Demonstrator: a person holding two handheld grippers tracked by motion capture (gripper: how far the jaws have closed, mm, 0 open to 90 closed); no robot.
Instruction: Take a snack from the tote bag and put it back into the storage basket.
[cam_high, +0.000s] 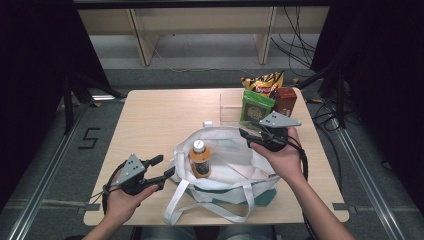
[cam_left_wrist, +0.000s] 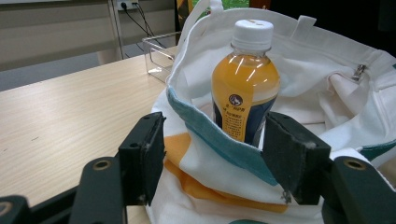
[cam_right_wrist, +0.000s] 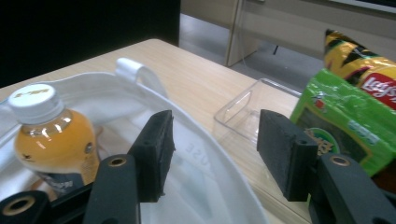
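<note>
Bottle (cam_high: 200, 160) upright inside tote bag (cam_high: 235, 165), frame centre. Left hand-held gripper (cam_left_wrist: 212, 158) wide, straddling bag rim; right hand-held gripper (cam_right_wrist: 212, 149) wide, empty. Next, probably: fetch green packet (cam_high: 256, 107), upper right.

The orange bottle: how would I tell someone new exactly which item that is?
Find the white tote bag lying open at the near middle of the wooden table. The bottle stands upright inside it, at its left side. Unlike the snack packets at the table's far right corner, it holds orange drink and has a white cap.
</note>
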